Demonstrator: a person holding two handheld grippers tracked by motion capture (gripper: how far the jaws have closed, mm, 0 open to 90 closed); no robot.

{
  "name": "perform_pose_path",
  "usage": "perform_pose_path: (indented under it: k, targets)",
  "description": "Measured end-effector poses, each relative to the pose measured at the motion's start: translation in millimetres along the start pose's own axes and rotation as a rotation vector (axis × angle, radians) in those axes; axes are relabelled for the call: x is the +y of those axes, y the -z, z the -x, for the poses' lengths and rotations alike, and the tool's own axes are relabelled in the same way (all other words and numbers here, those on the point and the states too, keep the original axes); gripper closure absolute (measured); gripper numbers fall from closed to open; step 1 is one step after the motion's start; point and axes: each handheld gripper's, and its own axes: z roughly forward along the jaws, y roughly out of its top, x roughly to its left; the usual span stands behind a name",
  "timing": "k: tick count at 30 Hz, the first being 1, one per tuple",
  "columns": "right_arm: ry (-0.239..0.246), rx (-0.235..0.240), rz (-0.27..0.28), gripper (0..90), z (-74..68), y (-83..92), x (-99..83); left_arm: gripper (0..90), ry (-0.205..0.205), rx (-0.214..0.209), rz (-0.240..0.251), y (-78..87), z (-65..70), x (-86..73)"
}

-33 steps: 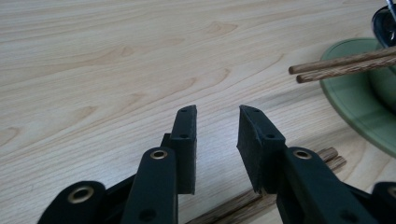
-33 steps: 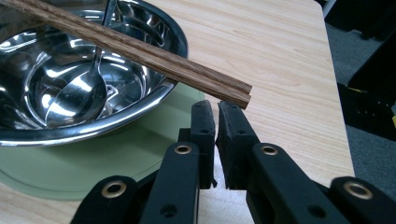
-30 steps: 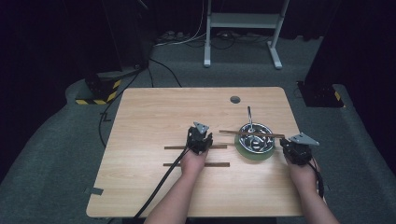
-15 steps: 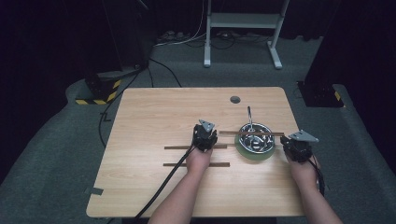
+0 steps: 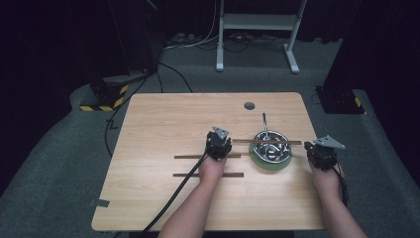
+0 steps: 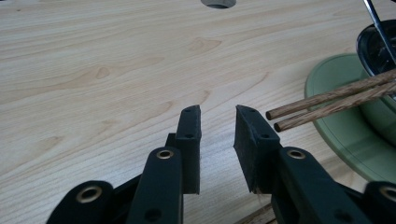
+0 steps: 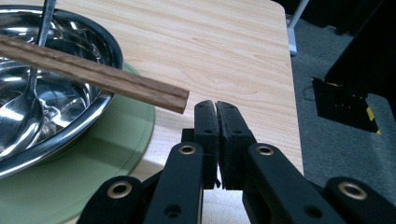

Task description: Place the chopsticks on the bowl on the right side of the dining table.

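Where grey carpet (image 5: 59, 163) spreads, pale wooden table (image 5: 163, 124) stands, dark room

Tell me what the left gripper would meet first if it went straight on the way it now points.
Probably bare table. The left gripper looks along the wood toward the far edge, jaws slightly apart with nothing between them. The chopsticks on the steel bowl and the green plate lie off to its right, likely missed.

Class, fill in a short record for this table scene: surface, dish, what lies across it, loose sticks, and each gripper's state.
surface: wooden table
dish: steel bowl on a green plate, spoon inside
across bowl: pair of chopsticks
loose sticks: two on the table
left gripper: open, nothing between the jaws
right gripper: shut, empty
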Motion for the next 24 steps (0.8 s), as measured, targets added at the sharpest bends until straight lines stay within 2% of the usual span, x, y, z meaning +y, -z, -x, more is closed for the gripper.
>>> perform_pose_path:
  k: [1, 3, 4, 8, 9, 10, 11, 12, 16, 17, 18, 19, 23, 24]
  targets:
    - [-0.007, 0.003, -0.001, 86.6, 0.2, -1.2, -0.1, 70.7, -0.014, -0.005, -0.006, 0.0, -0.4, 0.1]
    - [-0.006, 0.01, -0.006, 86.7, 0.9, -4.4, -0.9, 70.7, -0.001, -0.011, -0.002, -1.0, 0.4, -0.1]
    - [0.0, 0.013, -0.01, 86.7, 1.0, -6.0, -1.4, 70.7, -0.016, -0.01, -0.014, -0.4, -0.2, -0.1]
    - [0.002, 0.022, -0.014, 86.7, -2.4, -8.0, -2.0, 70.7, -0.021, -0.018, -0.021, -0.1, 1.2, -2.1]
    - [0.01, 0.02, -0.004, 86.7, -2.7, -8.5, -1.9, 70.7, -0.009, -0.016, -0.016, -0.2, 2.6, -2.7]
    - [0.005, 0.02, -0.002, 86.7, -3.1, -8.4, -1.7, 70.9, -0.019, -0.017, -0.015, 0.1, 2.3, -3.2]
    - [0.006, 0.023, -0.002, 86.7, -2.7, -8.4, -1.5, 71.0, -0.013, -0.017, -0.018, 0.3, 3.2, -3.3]
    - [0.003, 0.023, -0.003, 86.7, -2.6, -8.8, -1.7, 71.0, -0.031, -0.019, -0.024, 1.0, 2.3, -3.2]
    - [0.008, 0.018, -0.006, 86.5, -1.3, -8.8, -2.1, 70.4, -0.034, -0.009, -0.015, 2.4, 2.6, -2.9]
    - [0.006, 0.016, -0.005, 86.5, -1.2, -7.8, -1.9, 70.2, -0.043, -0.002, -0.021, 4.0, 1.4, -2.4]
    - [0.007, 0.015, -0.002, 86.4, -1.1, -6.7, -1.7, 69.8, -0.033, -0.001, -0.008, 4.8, 1.4, -2.5]
    - [0.005, 0.016, 0.0, 86.3, -1.4, -5.2, -1.4, 69.5, -0.047, 0.005, -0.013, 7.1, -0.3, -2.5]
    - [0.019, 0.015, 0.012, 86.0, -2.5, 0.3, -0.5, 69.3, -0.04, 0.014, 0.006, 16.5, -2.8, -5.1]
    - [0.019, 0.017, 0.014, 85.8, -3.2, 1.4, -0.4, 69.7, -0.064, 0.008, 0.004, 19.9, -3.7, -5.3]
